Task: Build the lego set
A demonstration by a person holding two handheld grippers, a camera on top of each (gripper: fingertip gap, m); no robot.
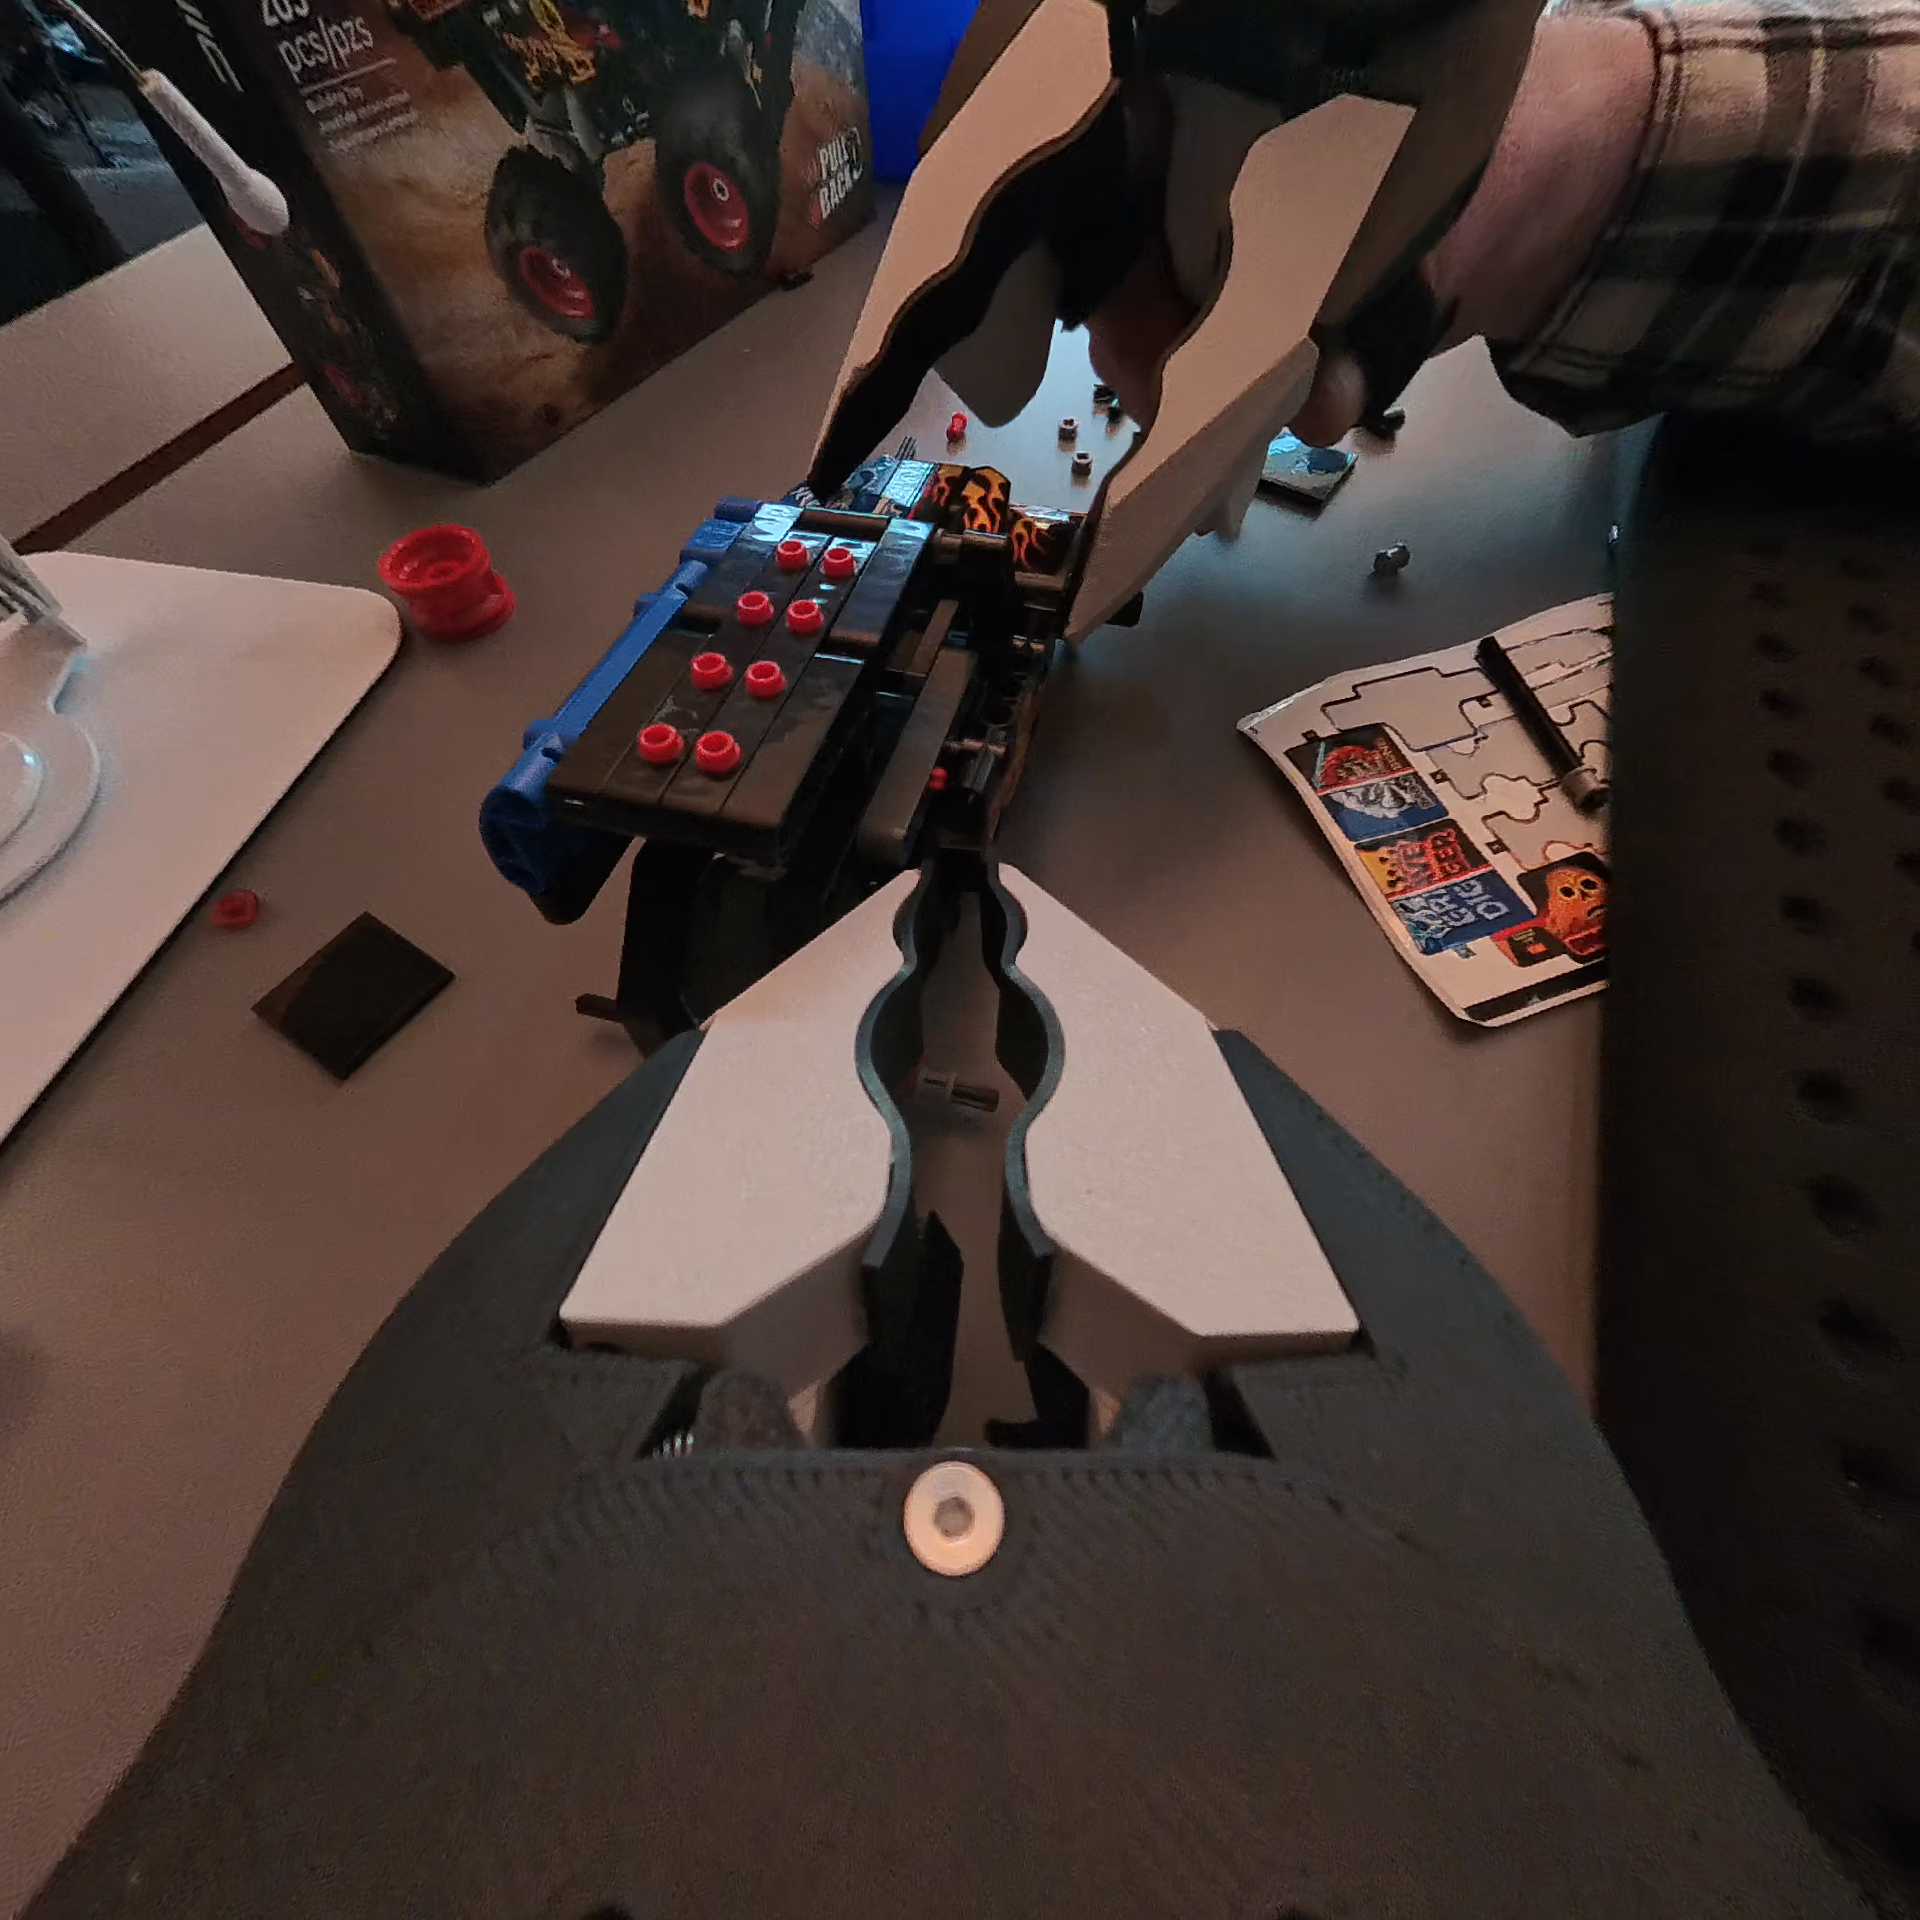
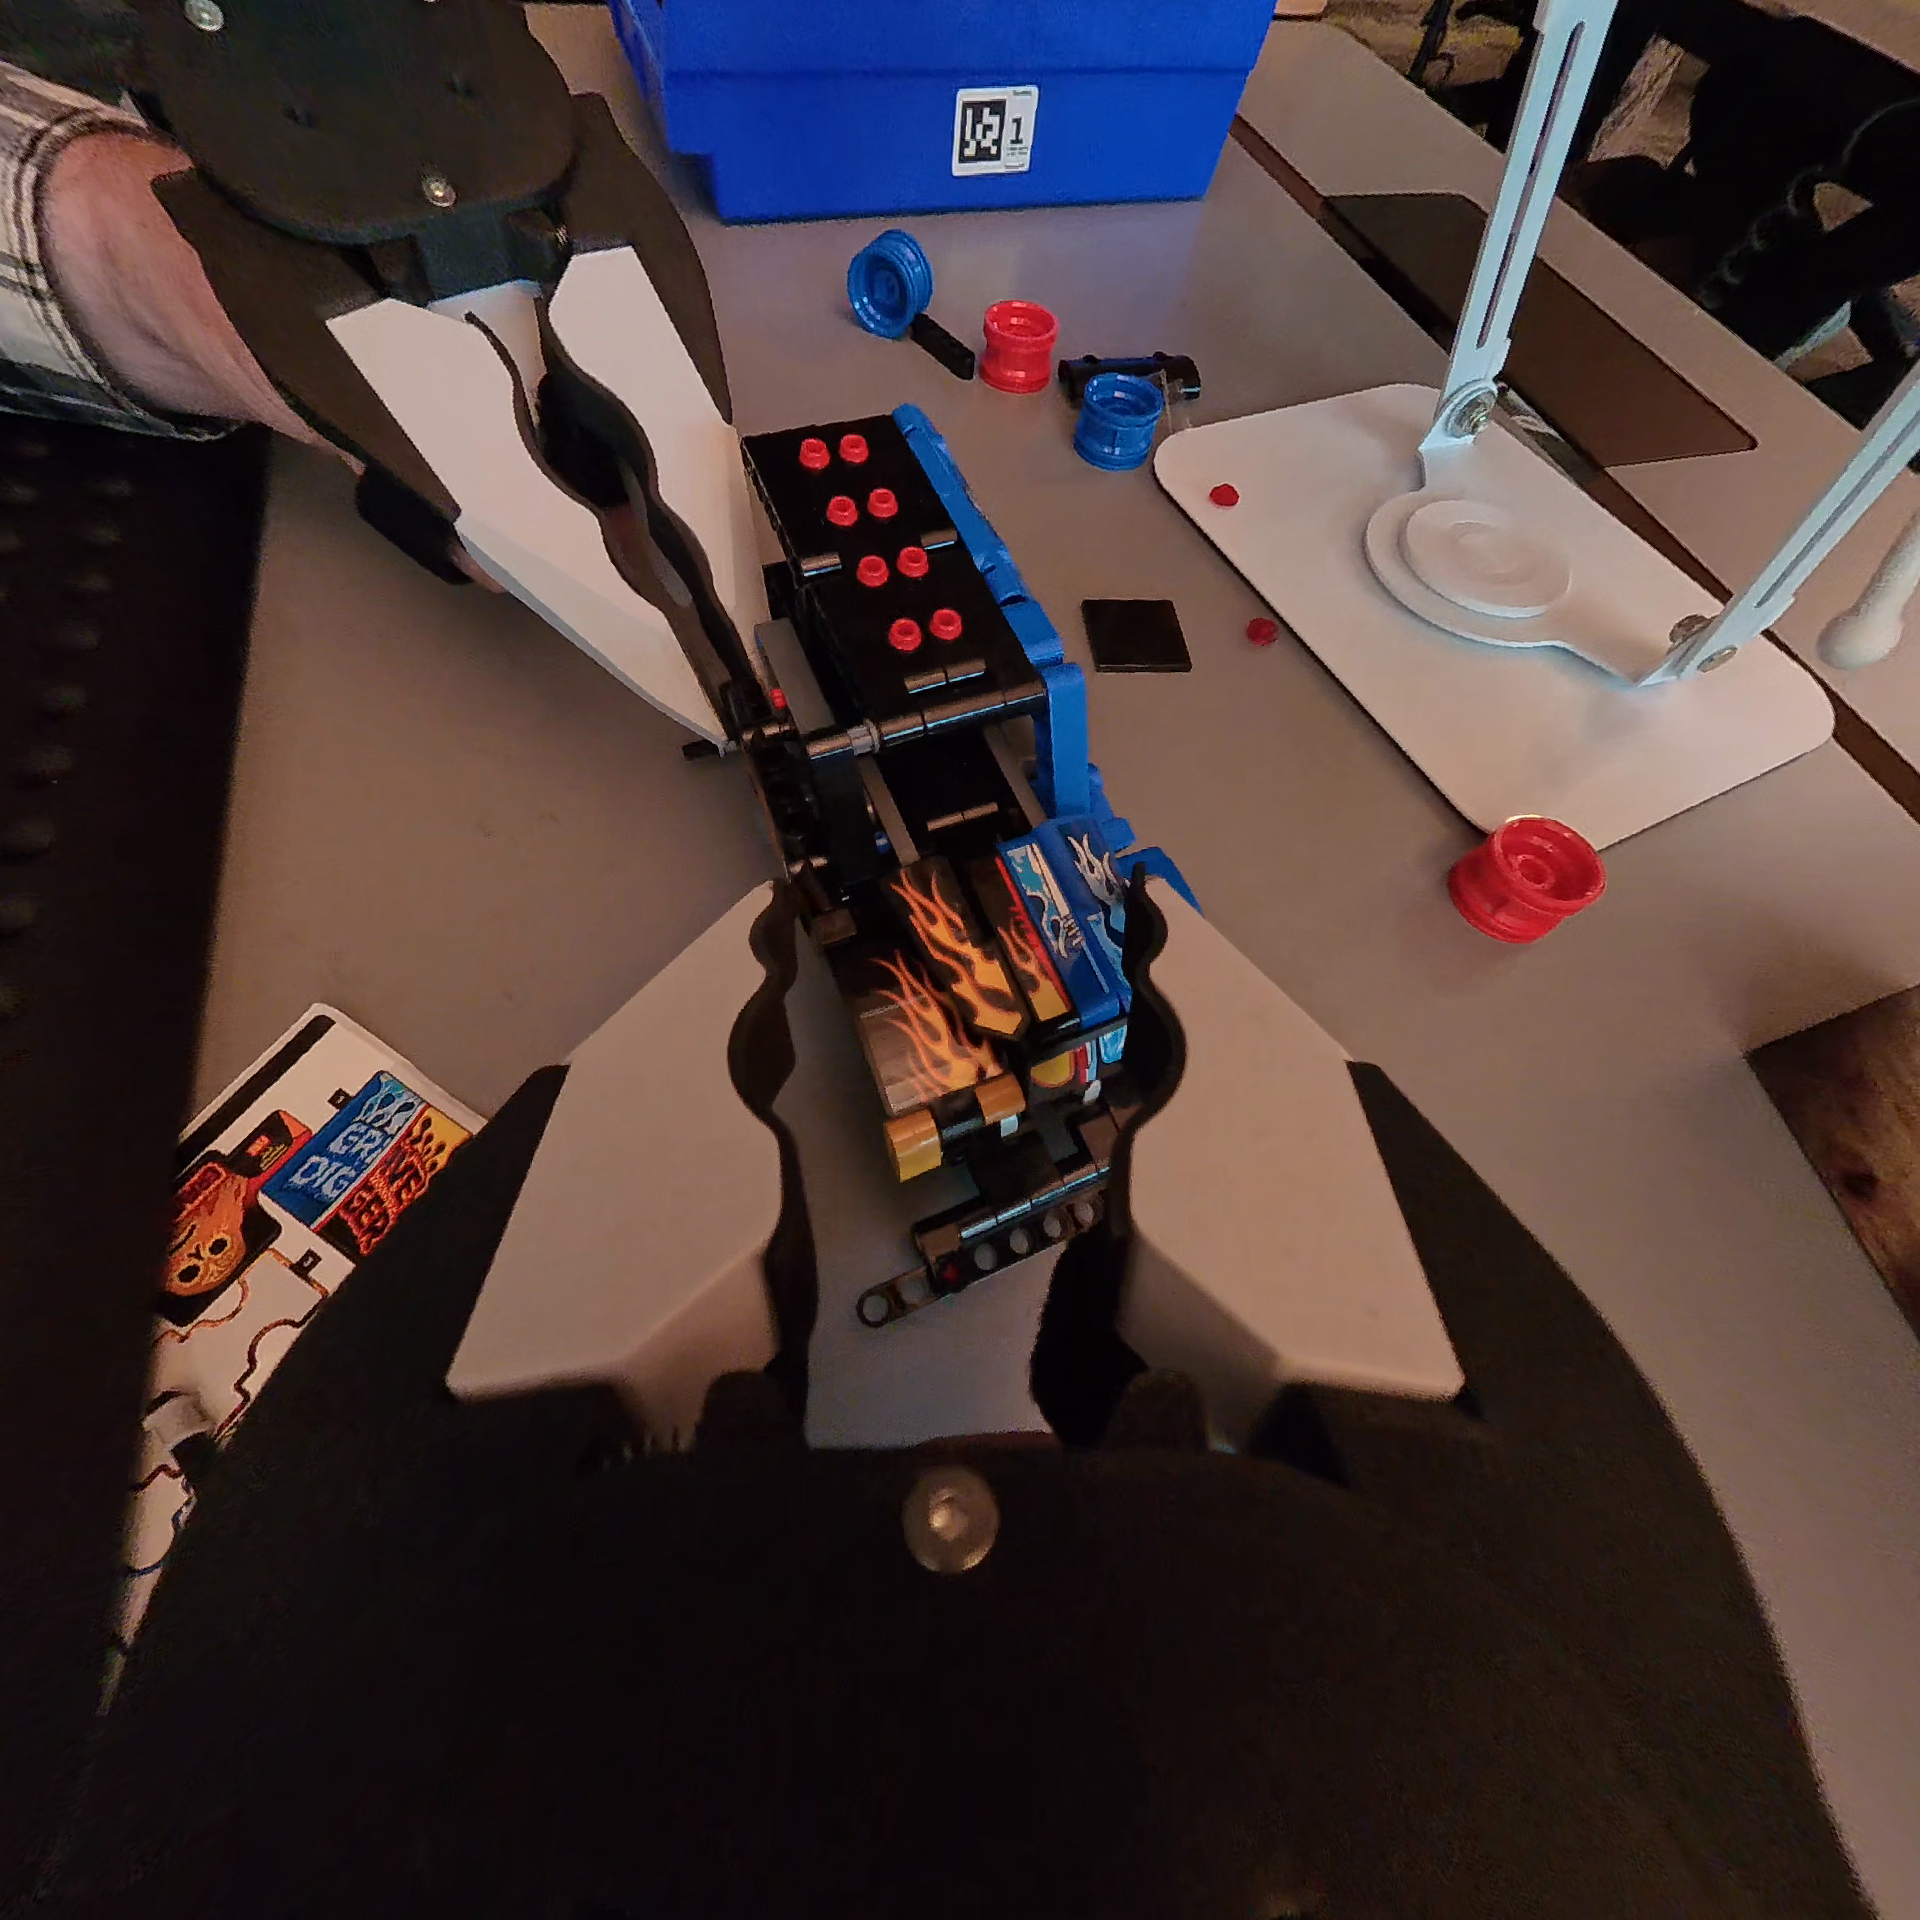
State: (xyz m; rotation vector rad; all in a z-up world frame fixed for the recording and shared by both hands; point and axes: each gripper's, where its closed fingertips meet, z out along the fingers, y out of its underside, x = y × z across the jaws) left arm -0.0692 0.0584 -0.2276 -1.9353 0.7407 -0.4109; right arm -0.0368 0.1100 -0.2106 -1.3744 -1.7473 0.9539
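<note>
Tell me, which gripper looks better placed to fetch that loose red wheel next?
Probably the right gripper: the red wheel lies close beside it, while the left gripper pinches the truck's far side.

Box (image 1: 540,208): printed writing and a piece count are borne beside a truck picture.
Sticker sheet (image 1: 1455,831): coloured stickers carry lettering.
Blue bin (image 2: 935,114): a white tag with a square code and a numeral is stuck on its front.
</note>
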